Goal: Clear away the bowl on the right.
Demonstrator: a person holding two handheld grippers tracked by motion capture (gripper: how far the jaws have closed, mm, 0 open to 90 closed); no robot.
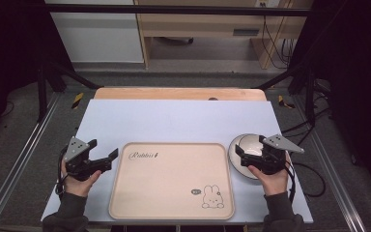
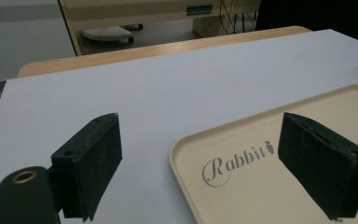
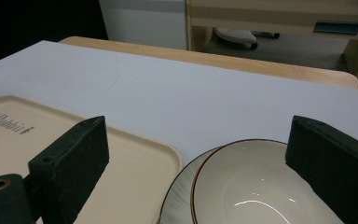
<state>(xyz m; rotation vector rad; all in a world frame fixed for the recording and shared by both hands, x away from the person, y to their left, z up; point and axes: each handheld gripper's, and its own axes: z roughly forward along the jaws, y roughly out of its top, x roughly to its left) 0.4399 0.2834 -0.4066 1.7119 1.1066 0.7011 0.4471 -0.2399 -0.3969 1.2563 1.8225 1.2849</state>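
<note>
The bowl sits near the worktop's right edge, just right of the tray. The right gripper hovers over the bowl's near side, jaws wide apart and empty — its body hides part of the rim. The left gripper, also open, waits at the tray's left edge — holding nothing.

Hidden and cut-off parts

In the high view the right gripper covers the near right part of the bowl. The right gripper view cuts the bowl off at the bottom edge; the small round mark beside the tray's rabbit drawing is too small to read.
</note>
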